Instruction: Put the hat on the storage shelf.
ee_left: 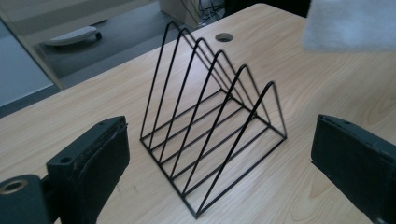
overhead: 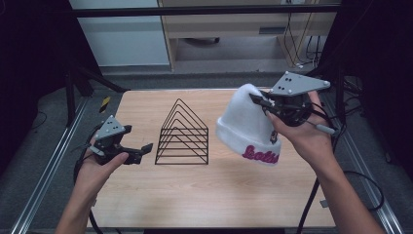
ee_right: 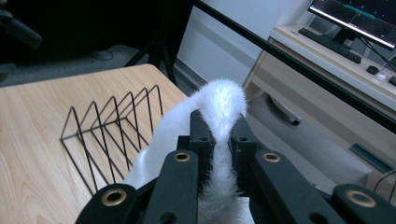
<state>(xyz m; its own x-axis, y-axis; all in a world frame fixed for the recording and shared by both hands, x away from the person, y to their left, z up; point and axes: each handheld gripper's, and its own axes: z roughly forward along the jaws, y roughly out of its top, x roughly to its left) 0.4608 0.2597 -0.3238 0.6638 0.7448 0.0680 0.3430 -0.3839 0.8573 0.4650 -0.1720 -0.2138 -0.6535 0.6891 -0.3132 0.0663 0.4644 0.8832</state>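
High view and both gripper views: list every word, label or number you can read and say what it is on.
Pink script lettering on the cuff of the white beanie, held by the right gripper: too blurred to read for certain, and its end is hidden.
Lines on the monitor in the right gripper view: too small to read.
The black wire rack bears no text.

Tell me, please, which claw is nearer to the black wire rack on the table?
Left. The left claw hovers open just beside the wire rack, jaws pointing at it. The right claw is farther off on the other side, raised and clamped on the white beanie.
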